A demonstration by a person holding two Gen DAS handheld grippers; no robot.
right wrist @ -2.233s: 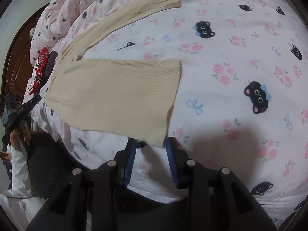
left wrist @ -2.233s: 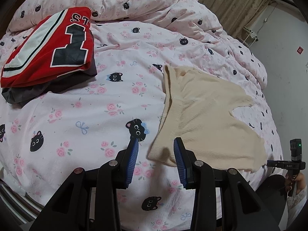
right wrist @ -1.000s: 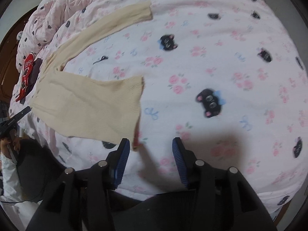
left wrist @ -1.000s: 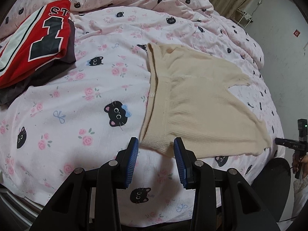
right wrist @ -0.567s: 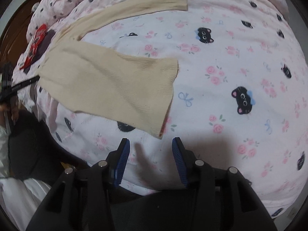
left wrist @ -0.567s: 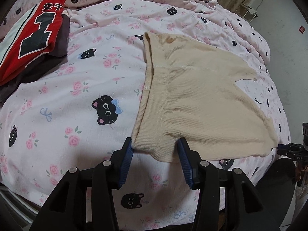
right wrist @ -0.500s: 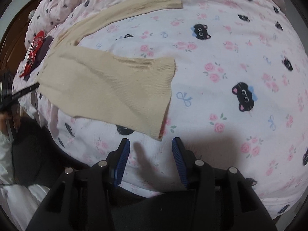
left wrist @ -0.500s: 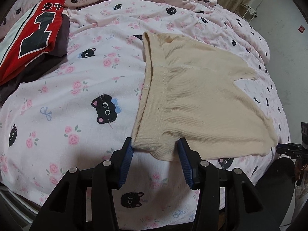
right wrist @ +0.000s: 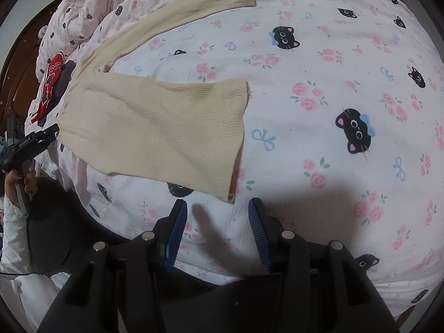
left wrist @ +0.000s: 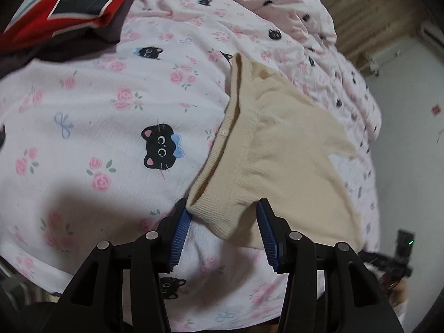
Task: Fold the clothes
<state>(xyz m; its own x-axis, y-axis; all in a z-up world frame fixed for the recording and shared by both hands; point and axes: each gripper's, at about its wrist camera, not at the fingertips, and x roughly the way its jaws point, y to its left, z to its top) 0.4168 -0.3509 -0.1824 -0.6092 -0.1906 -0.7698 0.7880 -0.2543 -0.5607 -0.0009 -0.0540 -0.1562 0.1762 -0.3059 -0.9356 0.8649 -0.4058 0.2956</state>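
Cream ribbed sweater (left wrist: 280,149) lies flat on a bed (left wrist: 91,116) with a pink cover printed with roses and black cat faces.

Left tongs (left wrist: 223,233) — spread, blue pads apart. The sweater's ribbed corner sits right between the fingertips; its edge appears to touch the left-hand pad (left wrist: 180,231), while the right-hand pad stands clear of the cloth. No pinch. The rest of the garment spreads away ahead and to the right of these tongs.

Right tongs (right wrist: 217,230) — also spread, nothing between the pads. The sweater's near sleeve cuff (right wrist: 236,141) ends just ahead of them, its lowest corner near the gap but apart from both pads. The second sleeve (right wrist: 177,14) stretches well ahead, up and left.

Red jersey (left wrist: 69,8) with dark and white markings rests on a dark folded garment, far ahead and left of the left tongs — well apart from the sweater.

In the right wrist view, a hand (right wrist: 19,177) in a white sleeve holds the left tool at the far left.
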